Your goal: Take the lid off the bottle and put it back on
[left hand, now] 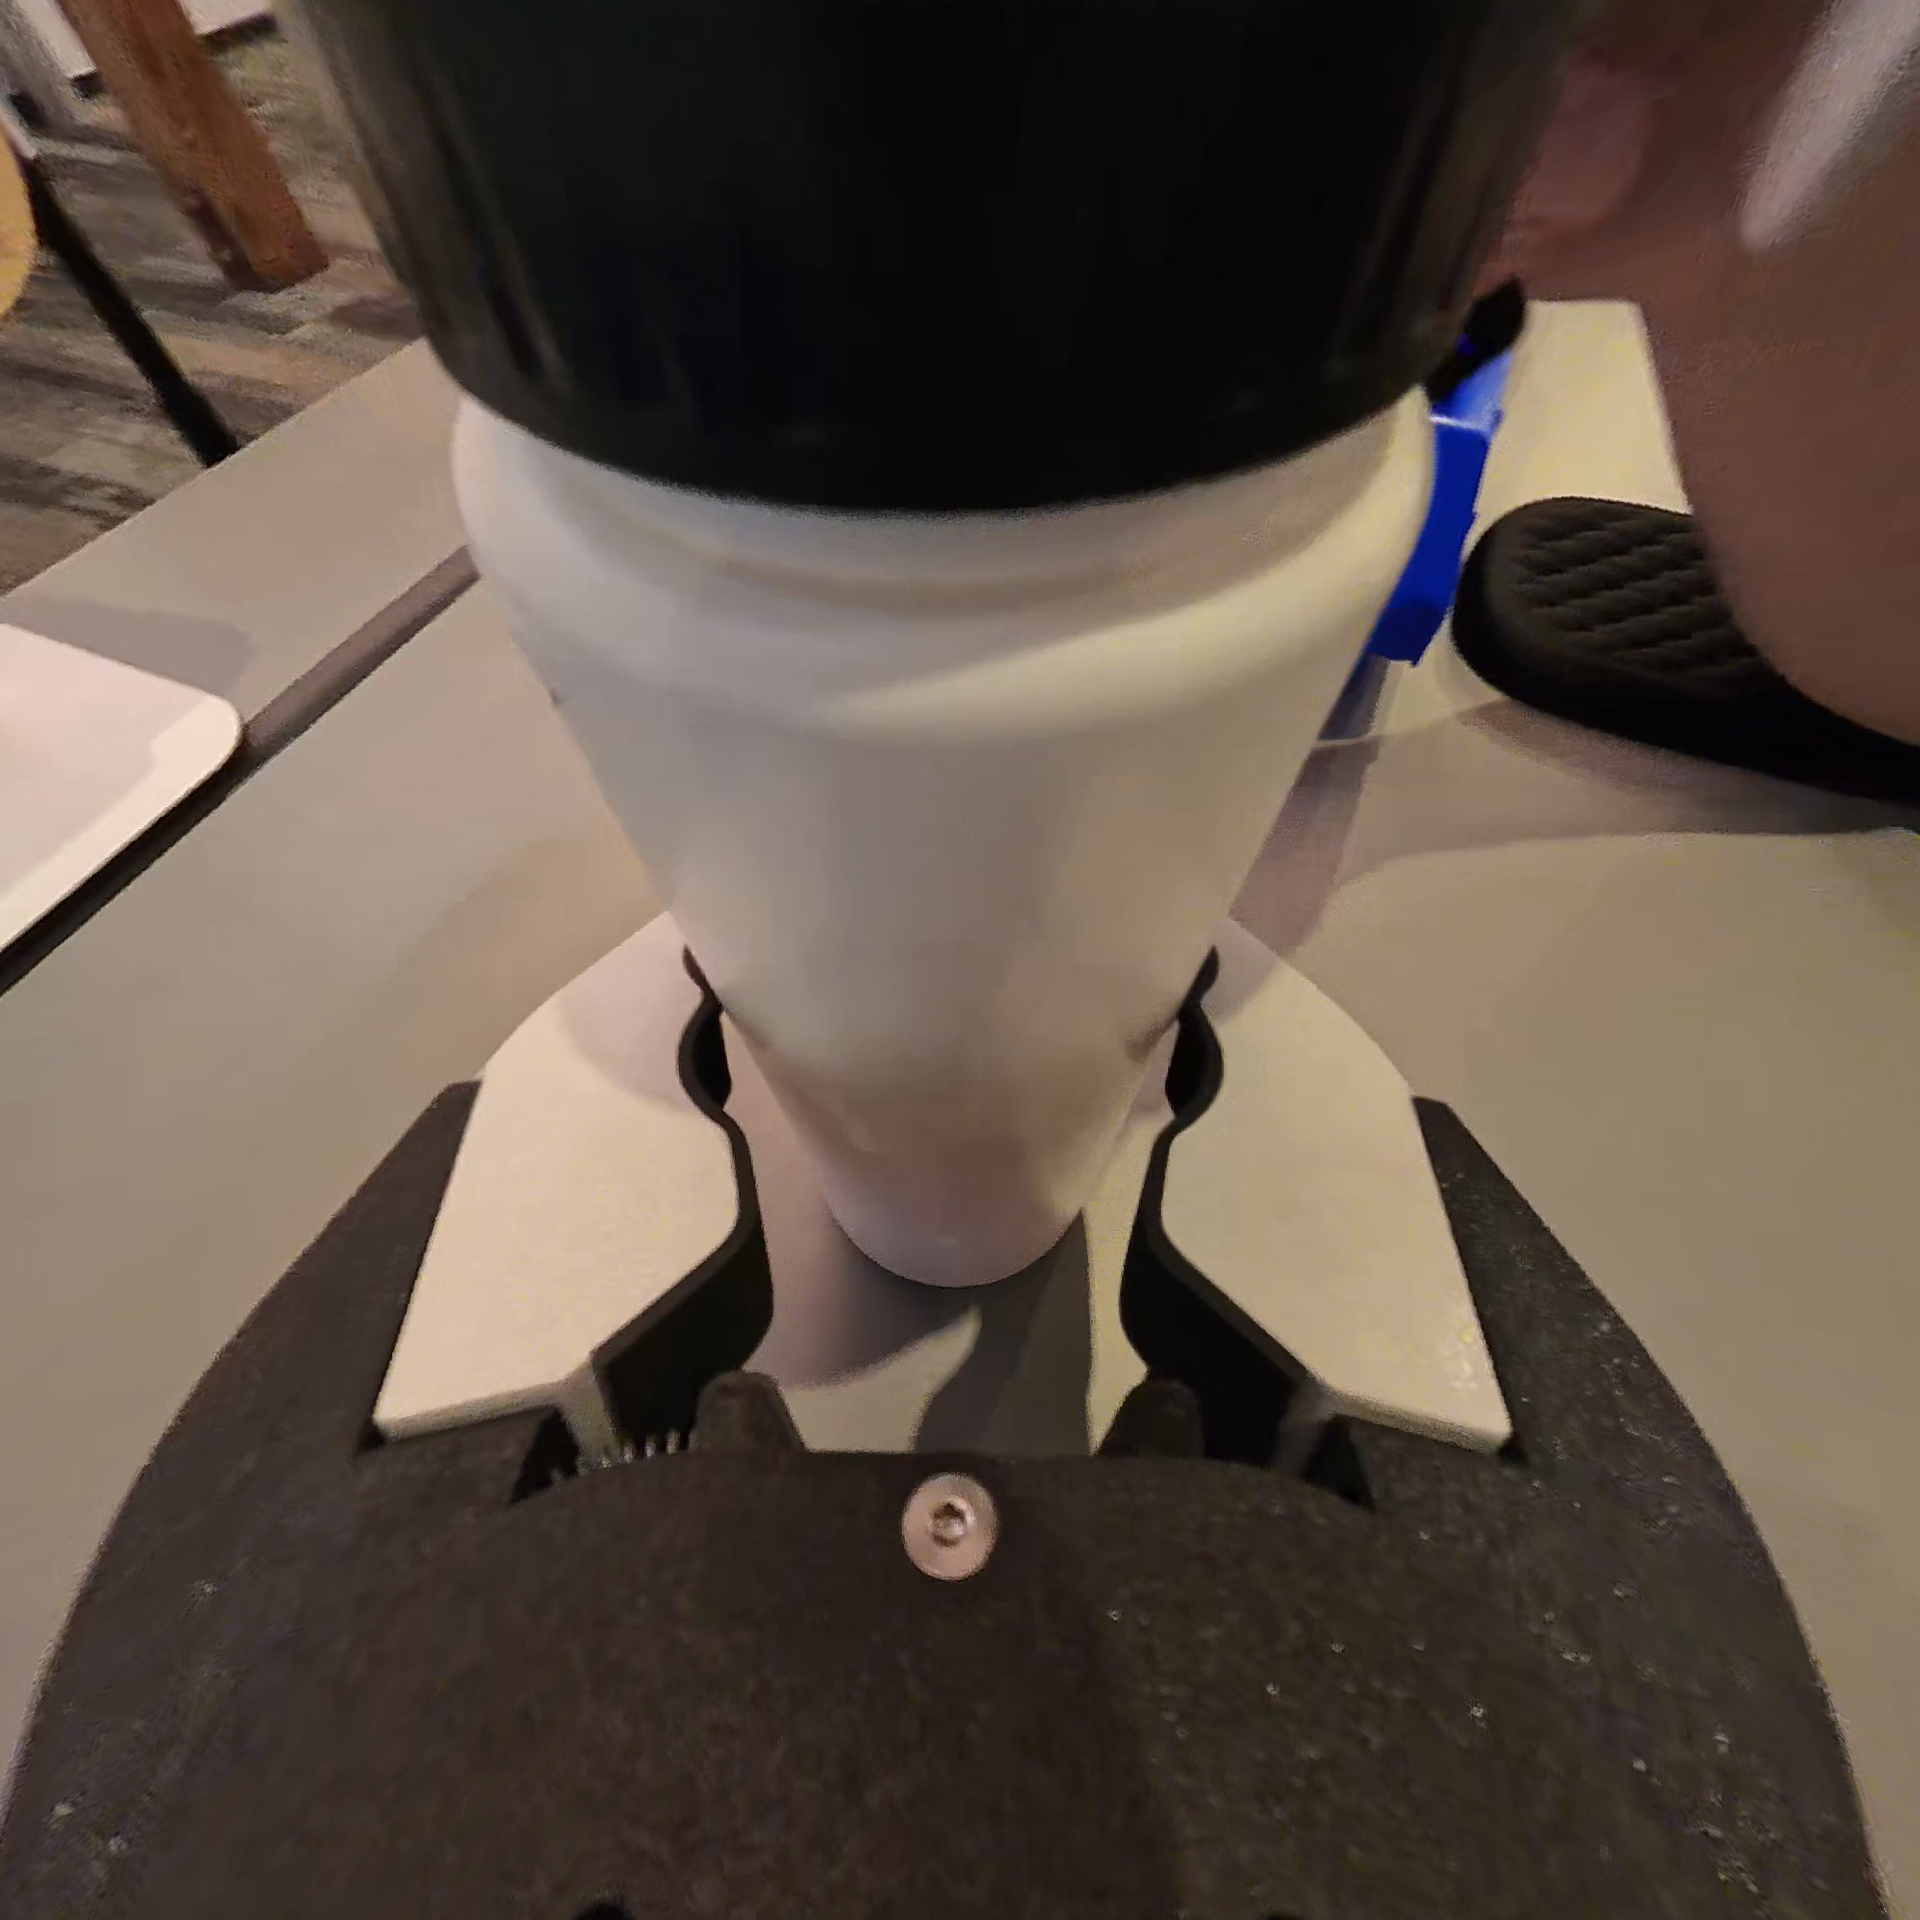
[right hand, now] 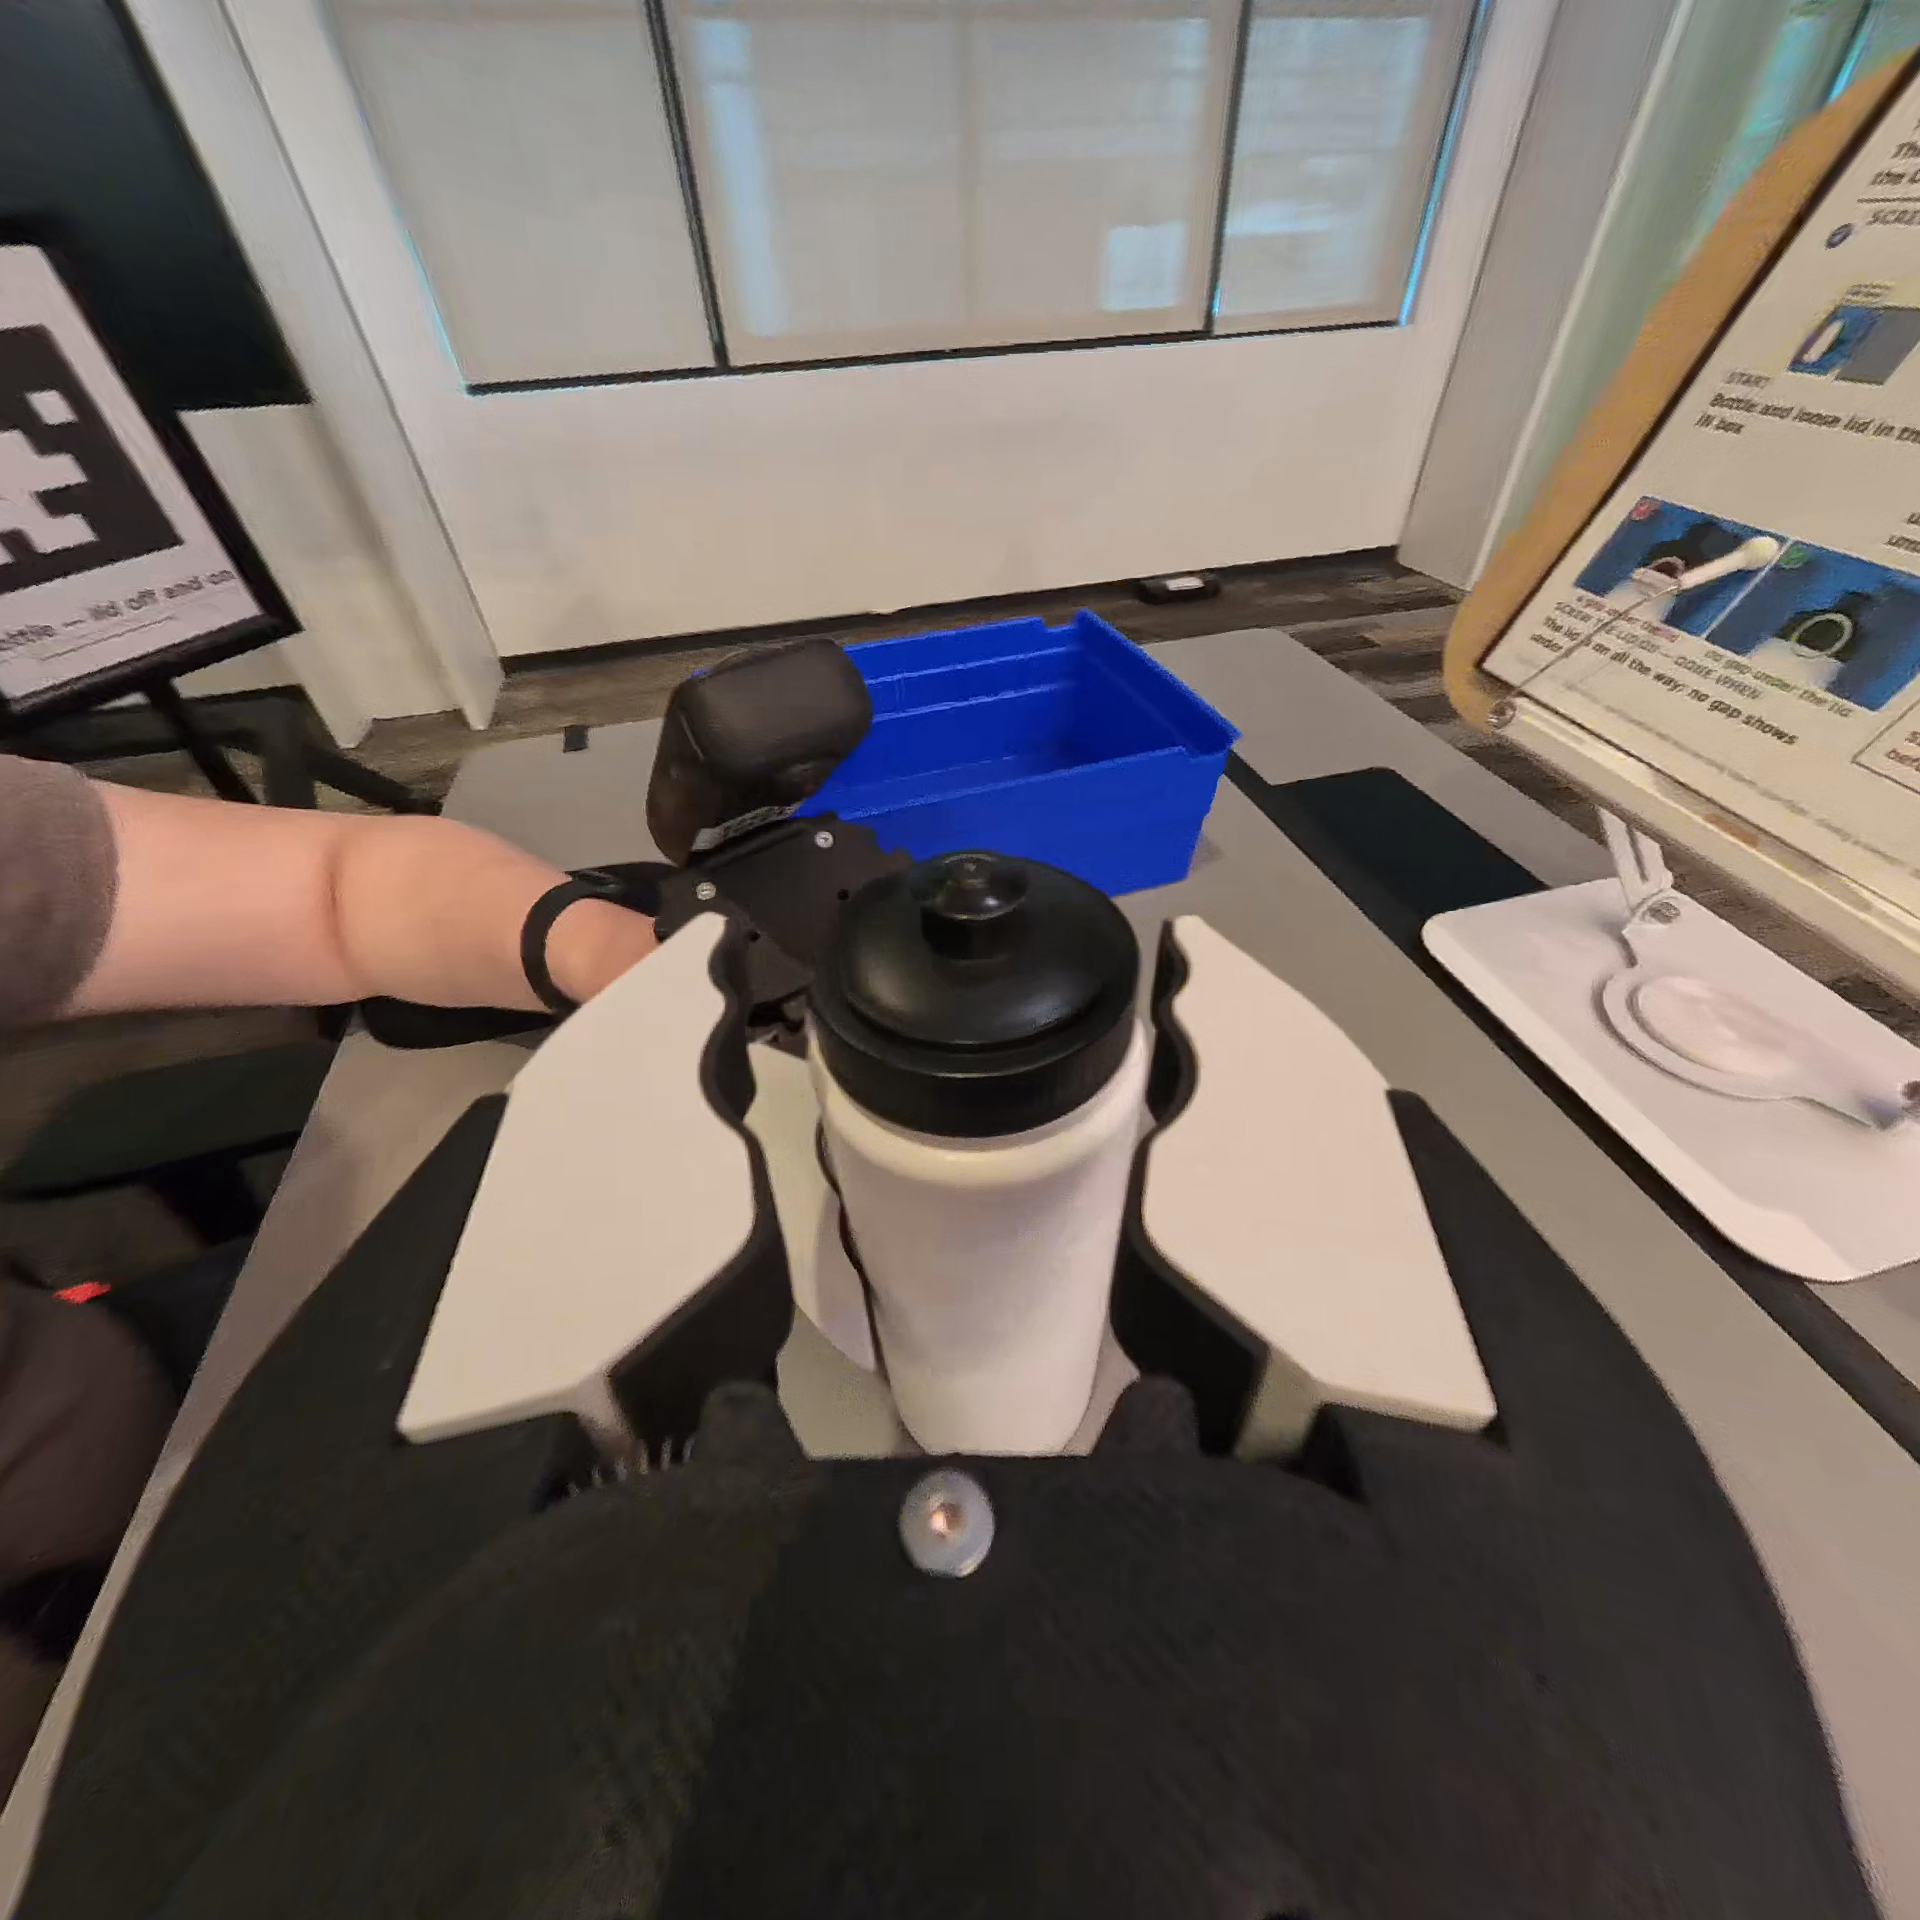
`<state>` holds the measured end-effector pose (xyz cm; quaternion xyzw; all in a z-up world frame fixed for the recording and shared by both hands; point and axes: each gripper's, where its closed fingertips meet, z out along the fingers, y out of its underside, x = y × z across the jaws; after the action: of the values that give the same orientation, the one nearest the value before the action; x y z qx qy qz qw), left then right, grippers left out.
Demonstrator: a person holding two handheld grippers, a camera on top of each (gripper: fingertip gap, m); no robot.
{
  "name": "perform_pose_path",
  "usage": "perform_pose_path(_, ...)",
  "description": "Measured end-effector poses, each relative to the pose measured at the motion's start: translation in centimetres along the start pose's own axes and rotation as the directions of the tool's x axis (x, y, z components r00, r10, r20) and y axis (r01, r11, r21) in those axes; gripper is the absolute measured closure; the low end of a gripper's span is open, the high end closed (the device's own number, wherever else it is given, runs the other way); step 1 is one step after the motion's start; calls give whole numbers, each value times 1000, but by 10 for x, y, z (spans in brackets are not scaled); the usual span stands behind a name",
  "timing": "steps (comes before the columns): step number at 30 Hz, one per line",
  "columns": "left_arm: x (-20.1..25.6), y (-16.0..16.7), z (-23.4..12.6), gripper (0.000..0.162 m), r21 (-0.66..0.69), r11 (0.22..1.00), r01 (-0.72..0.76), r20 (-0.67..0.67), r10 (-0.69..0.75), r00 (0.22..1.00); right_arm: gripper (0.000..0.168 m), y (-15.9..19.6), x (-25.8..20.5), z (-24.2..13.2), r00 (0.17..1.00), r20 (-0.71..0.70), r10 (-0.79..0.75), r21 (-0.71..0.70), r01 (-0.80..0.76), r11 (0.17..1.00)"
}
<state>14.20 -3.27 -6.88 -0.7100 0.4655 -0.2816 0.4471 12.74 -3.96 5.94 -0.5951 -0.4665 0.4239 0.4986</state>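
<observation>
Black gripper housing with a central screw in the foreground of both wrist views. Left gripper (left hand: 951,1023): jaws clamped on the lower body of the white bottle (left hand: 914,831), dark pads touching it on both sides. Bottle upright on the grey bench (left hand: 260,1039), black lid (right hand: 971,977) seated on its neck, small knob on top. Right gripper (right hand: 951,1013): jaws apart, flanking the bottle at lid and shoulder level; contact with the lid cannot be told. Blue bin (right hand: 1023,753) on the bench beyond the bottle, apart from it. White stand (right hand: 1704,1081) with an instruction sheet to the right. Marker board (right hand: 94,488) at left. Person's forearm (right hand: 312,914) behind the left gripper.
</observation>
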Motion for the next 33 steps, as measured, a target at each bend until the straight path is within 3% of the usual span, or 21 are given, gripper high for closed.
perform_pose_path(5, 14, -2, 3, 78, 7, 999, -37, -65, 38, 997, 91, 16, -11, 5, 995, 96, -38, -75, 46, 996)
perform_pose_path(9, 13, -1, 3, 78, -2, 999, -42, -46, 42, 998, 94, 21, -8, 13, 996, 28, -89, -111, 92, 990)
perform_pose_path(15, -9, 1, -1, 78, -21, 999, 50, 107, -47, 993, 94, 19, 13, 24, 962, -274, 9, -67, -28, 997)
perform_pose_path(19, -14, 3, -5, 78, -34, 997, 69, 186, -61, 981, 94, 17, 12, 28, 912, -409, -20, -35, 6, 999)
perform_pose_path(21, -14, 3, -5, 78, -37, 998, 59, 174, -52, 983, 94, 17, 10, 28, 930, -364, -40, -57, 20, 998)
perform_pose_path(25, -9, 3, -2, 78, -36, 999, 36, 97, -32, 995, 84, 15, 0, 21, 994, -106, -38, -75, 30, 997)
perform_pose_path(28, -1, 1, 0, 78, -27, 1000, 15, 40, -14, 999, 85, 6, 1, 11, 1000, -4, -18, 32, 18, 999)
perform_pose_path(30, 1, 1, 1, 78, -27, 1000, 12, 35, -11, 999, 95, 4, -4, 10, 998, 67, 7, 72, -12, 997)
perform_pose_path(33, 2, 1, 1, 78, -25, 1000, 7, 30, -6, 1000, 99, 5, -3, 9, 998, 60, 3, 62, -6, 998)
